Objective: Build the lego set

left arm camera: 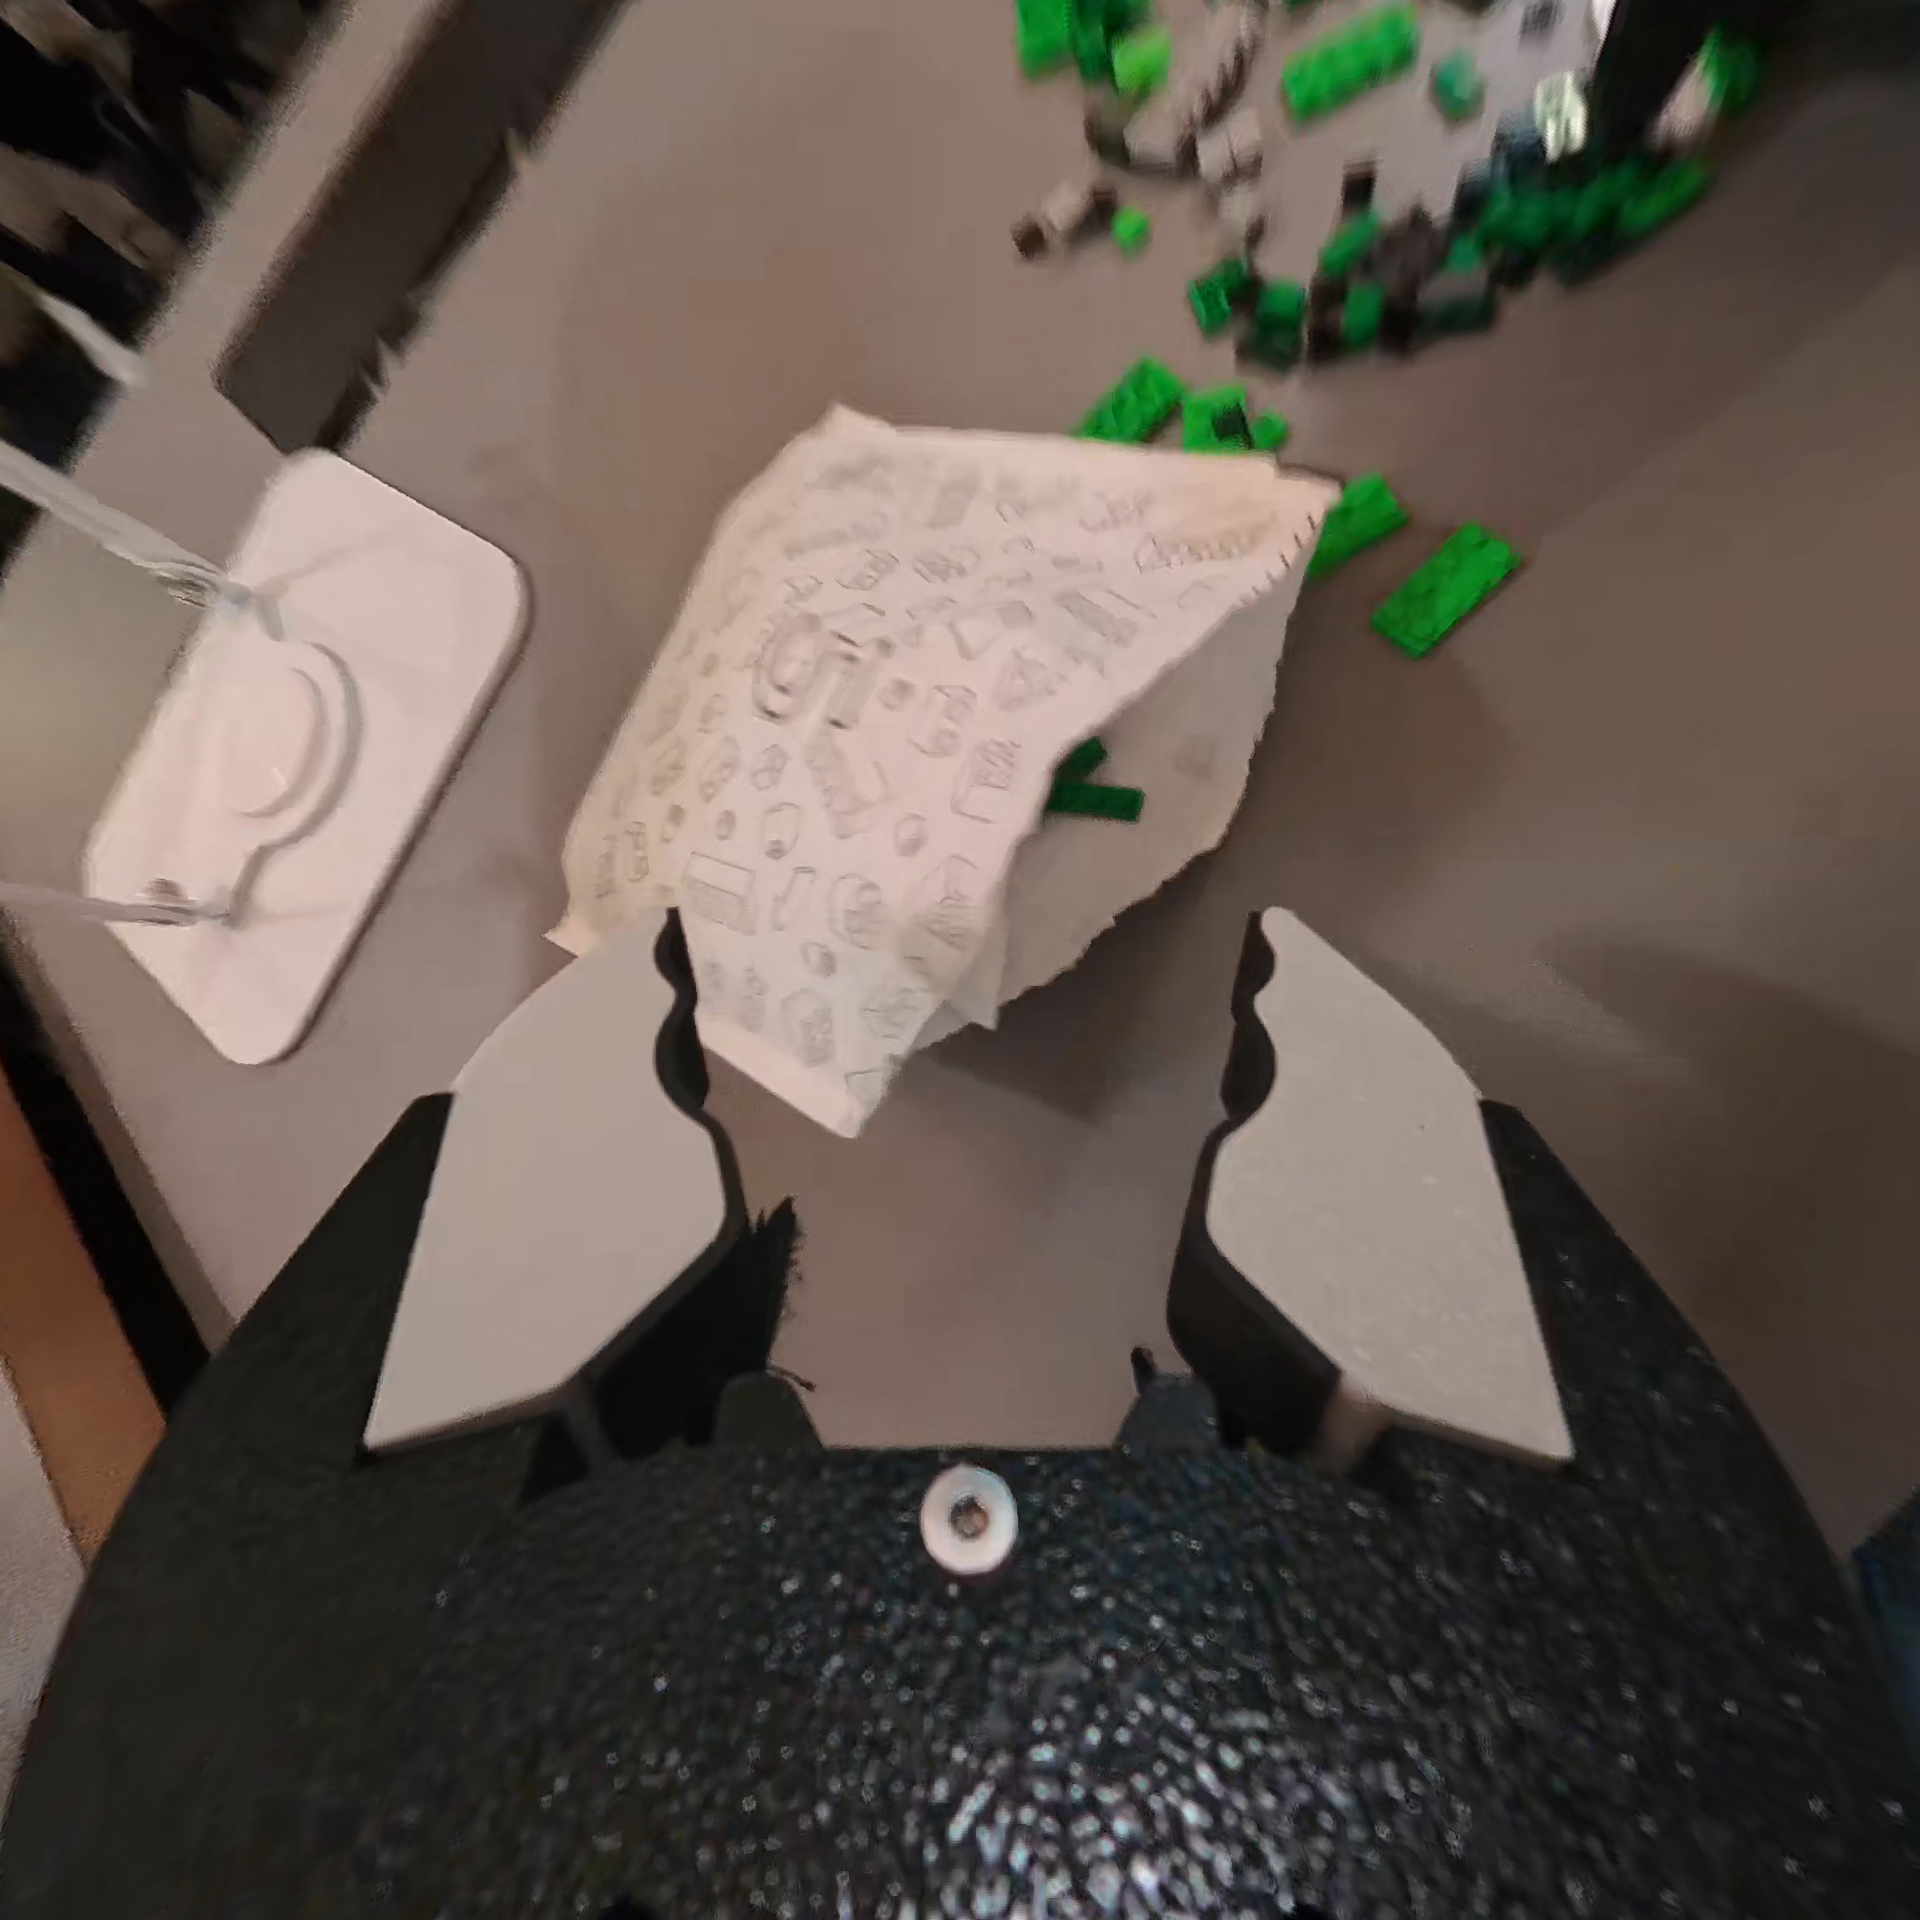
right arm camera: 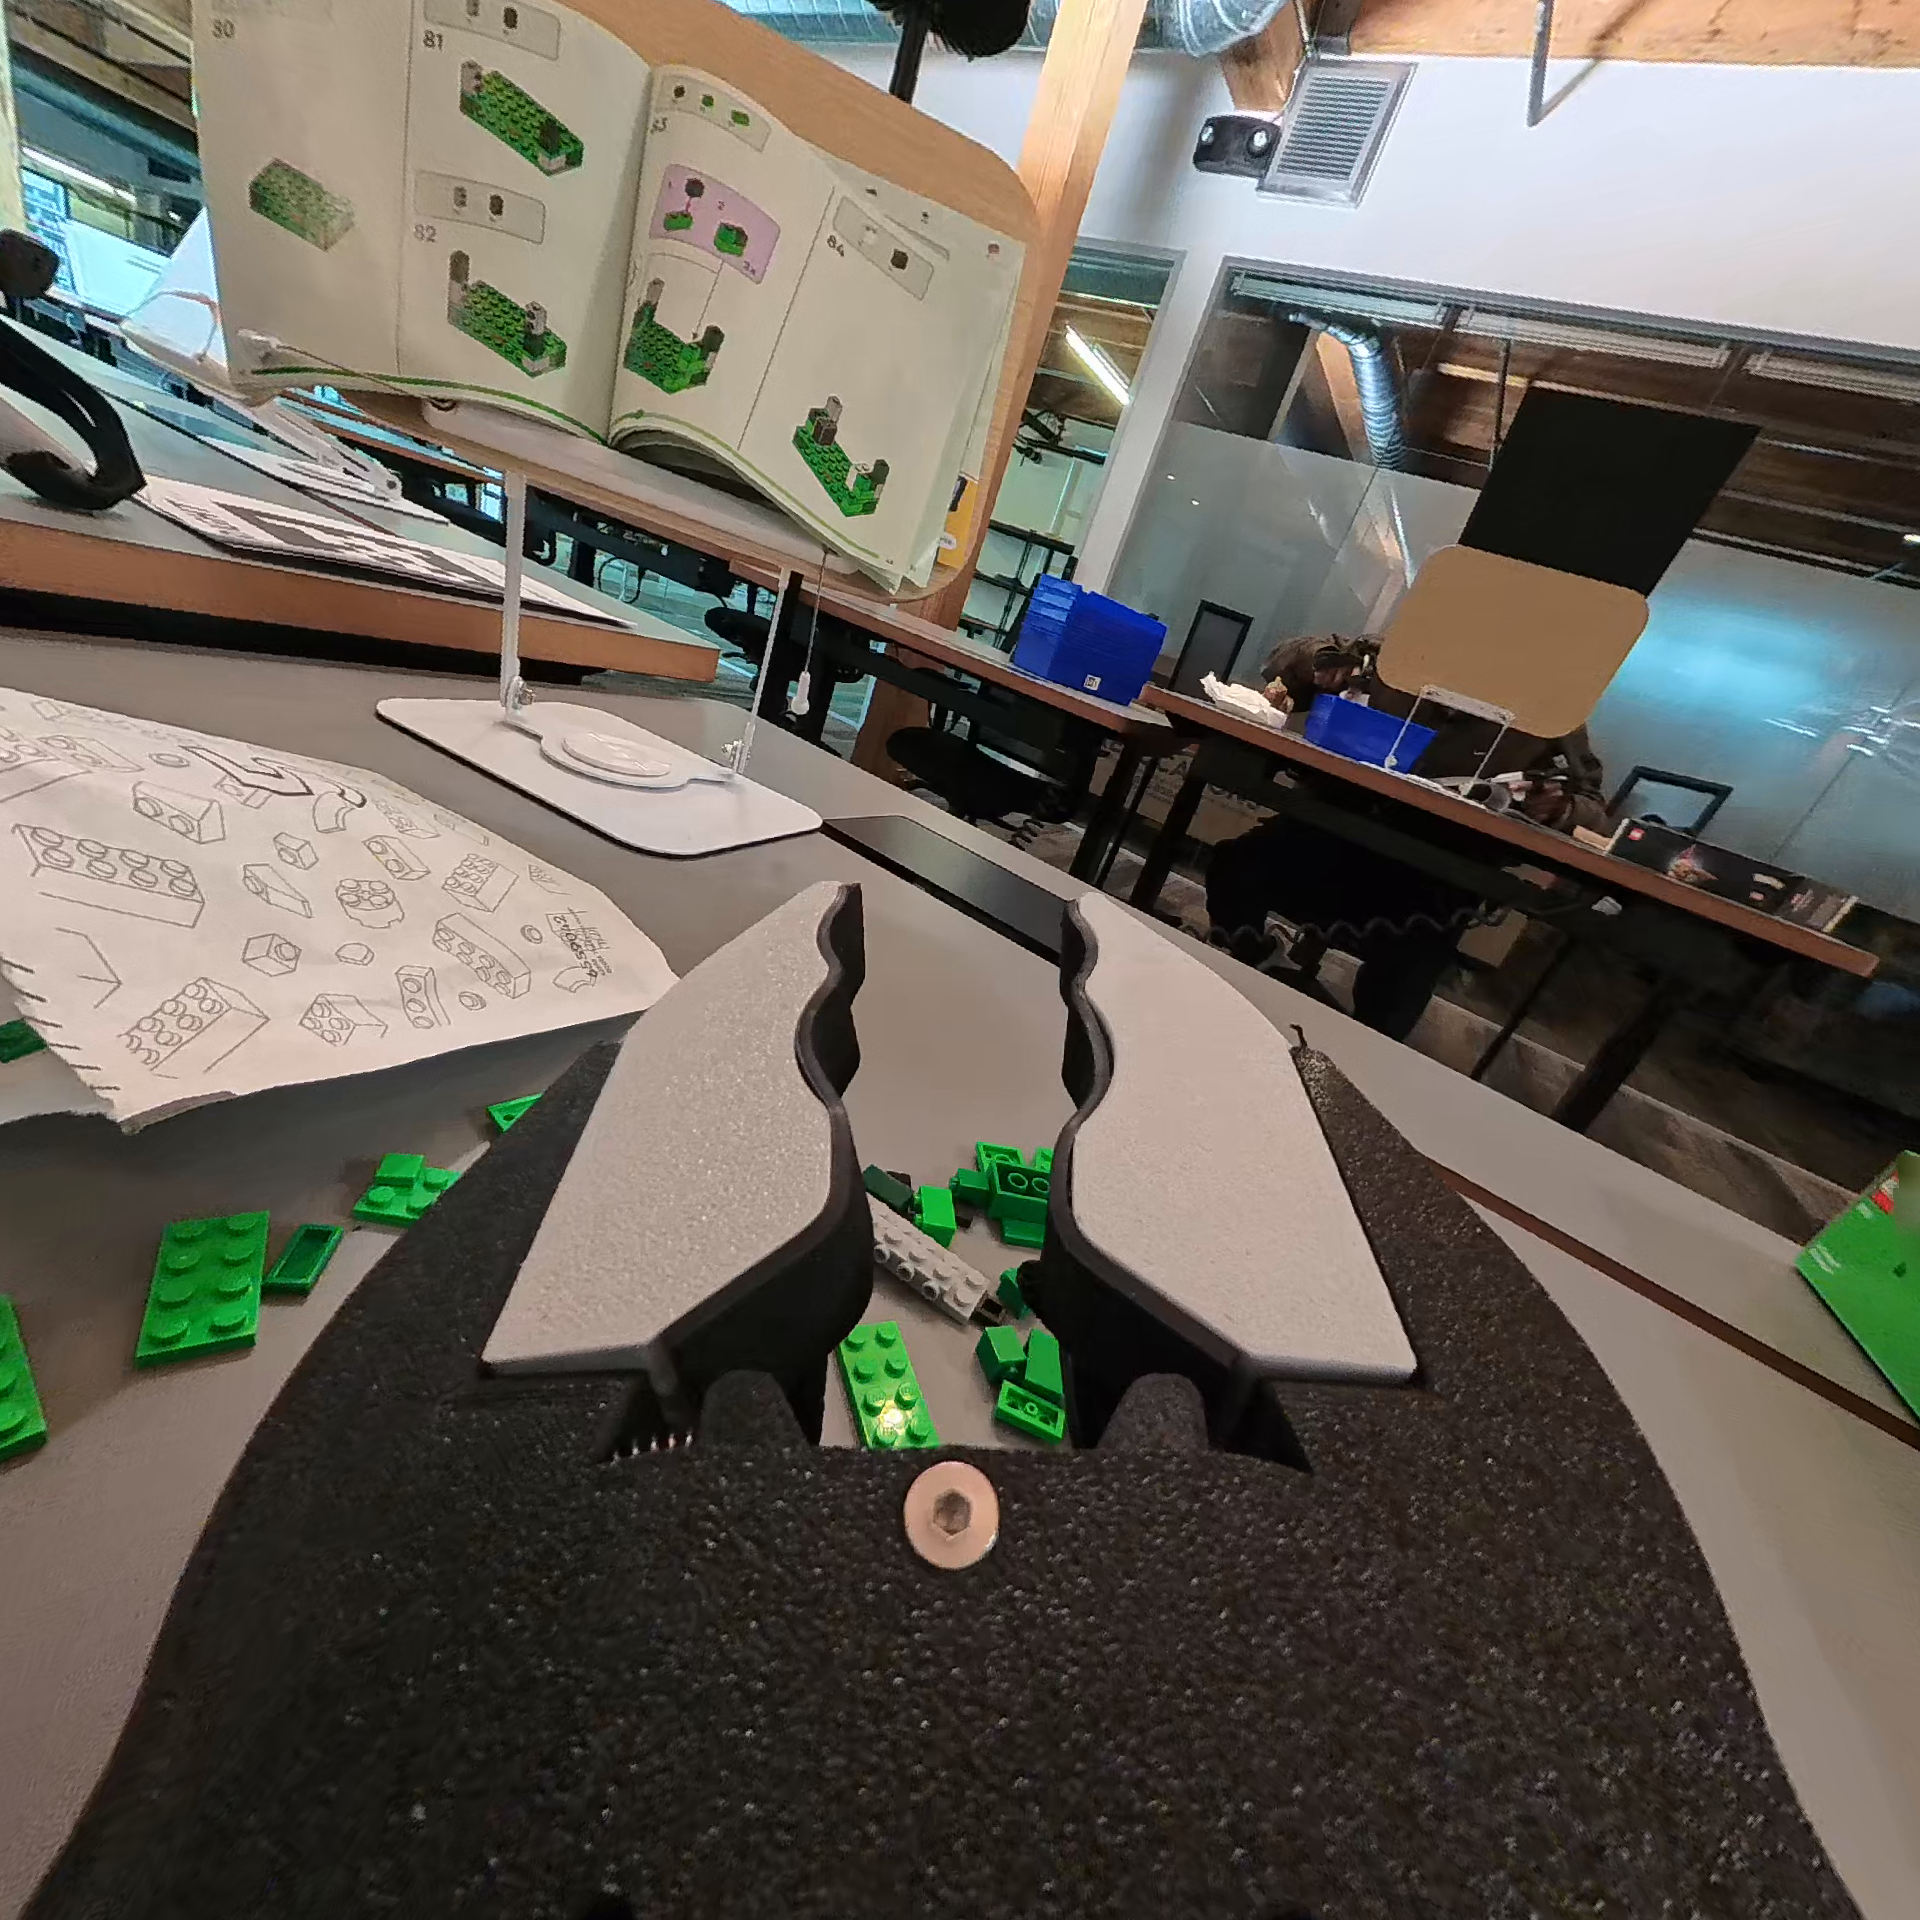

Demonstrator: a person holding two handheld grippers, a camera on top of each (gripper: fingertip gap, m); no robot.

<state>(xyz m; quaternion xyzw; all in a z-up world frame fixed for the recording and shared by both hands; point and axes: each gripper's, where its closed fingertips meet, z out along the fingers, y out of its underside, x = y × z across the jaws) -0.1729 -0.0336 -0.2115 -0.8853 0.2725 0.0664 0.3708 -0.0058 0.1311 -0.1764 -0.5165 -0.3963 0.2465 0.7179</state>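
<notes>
A torn white paper bag point(left arm camera: 883, 675) printed with brick outlines lies on the grey table point(left arm camera: 727, 260). My left gripper point(left arm camera: 966, 930) is open and empty above it, with the bag's near corner between the fingers. The view is blurred. Loose green and grey bricks point(left arm camera: 1351, 281) lie beyond the bag. My right gripper point(right arm camera: 964, 914) is open and empty, low over a grey brick point(right arm camera: 930, 1268) and small green bricks point(right arm camera: 1013, 1190). A green plate point(right arm camera: 203, 1288) lies to its left, next to the bag point(right arm camera: 260, 914). The open instruction booklet point(right arm camera: 623, 260) rests on a stand.
The stand's white base point(left arm camera: 301, 748) sits left of the bag and also shows in the right wrist view point(right arm camera: 603, 769). A green box point(right arm camera: 1870, 1278) lies at the right table edge. Other tables with blue bins point(right arm camera: 1086, 639) stand behind. It is some 12 cm from my right tips to the grey brick point(right arm camera: 930, 1268). It turns up in the left wrist view point(left arm camera: 1229, 55) as well. From either gripper's tips it is about 15 cm to the green plate point(right arm camera: 203, 1288). The left camera catches it too, in the left wrist view point(left arm camera: 1355, 517).
</notes>
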